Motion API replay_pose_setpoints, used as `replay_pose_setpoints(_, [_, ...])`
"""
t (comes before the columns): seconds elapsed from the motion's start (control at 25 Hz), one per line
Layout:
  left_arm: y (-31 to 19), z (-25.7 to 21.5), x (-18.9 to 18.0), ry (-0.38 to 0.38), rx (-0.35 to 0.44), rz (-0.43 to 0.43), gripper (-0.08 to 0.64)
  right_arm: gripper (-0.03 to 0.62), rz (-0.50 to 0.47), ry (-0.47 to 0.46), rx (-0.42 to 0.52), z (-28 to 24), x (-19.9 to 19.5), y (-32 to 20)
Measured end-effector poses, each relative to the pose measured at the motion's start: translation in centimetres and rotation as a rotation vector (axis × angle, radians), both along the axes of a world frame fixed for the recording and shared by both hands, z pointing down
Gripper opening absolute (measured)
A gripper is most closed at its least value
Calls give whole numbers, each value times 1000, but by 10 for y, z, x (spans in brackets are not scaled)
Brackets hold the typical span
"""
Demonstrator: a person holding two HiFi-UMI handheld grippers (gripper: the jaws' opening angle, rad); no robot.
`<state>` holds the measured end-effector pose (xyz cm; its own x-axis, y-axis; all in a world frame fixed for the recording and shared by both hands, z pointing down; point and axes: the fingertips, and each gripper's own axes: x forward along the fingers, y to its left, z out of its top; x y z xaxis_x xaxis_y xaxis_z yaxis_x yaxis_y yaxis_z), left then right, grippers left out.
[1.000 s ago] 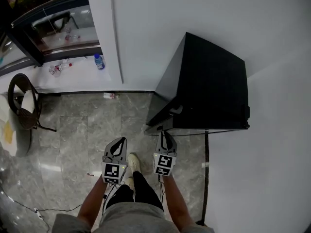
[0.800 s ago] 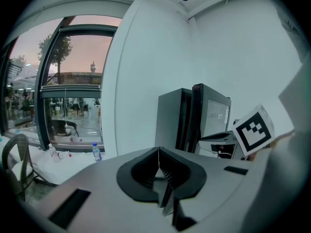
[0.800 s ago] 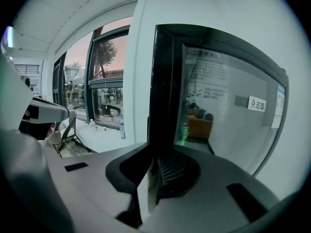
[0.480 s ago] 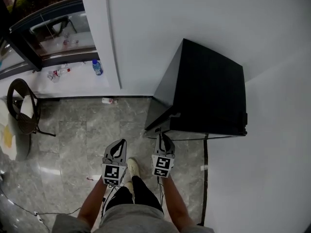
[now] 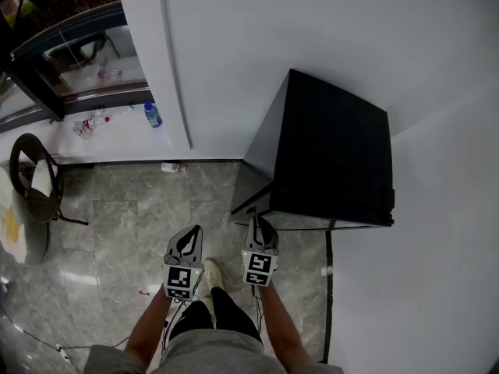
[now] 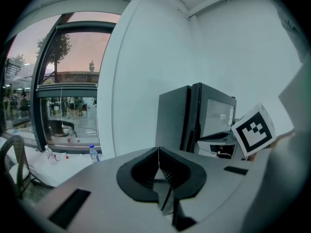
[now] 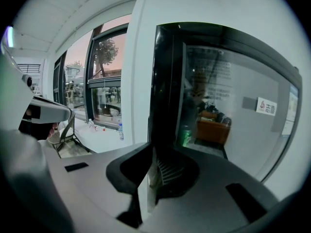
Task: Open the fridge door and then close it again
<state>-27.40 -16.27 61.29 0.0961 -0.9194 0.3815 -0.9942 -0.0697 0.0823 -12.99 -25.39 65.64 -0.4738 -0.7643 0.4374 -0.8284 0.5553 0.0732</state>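
Fridge door [image 7: 228, 110] apparently shut, 1 fridge [image 5: 335, 154], 1 chair [image 5: 35, 176], 1 upright bottle [image 5: 152, 115]

Commercial lobby-like interior: marble floor [image 5: 117, 209], storefront glazing [image 5: 82, 53].

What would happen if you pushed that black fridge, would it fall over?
Probably not. The fridge is a broad box sitting flat on the floor, so it likely feels heavy and would stay put rather than tip. Its door looks shiny, with reflections in it, so it may be smooth and slippery to touch.
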Motion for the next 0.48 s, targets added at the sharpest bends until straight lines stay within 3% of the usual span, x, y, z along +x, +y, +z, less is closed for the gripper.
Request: replay_pose_setpoints(0.48, [-16,3,-4,-1,-4,5,8,44,-3,5,13,2,-3,-12])
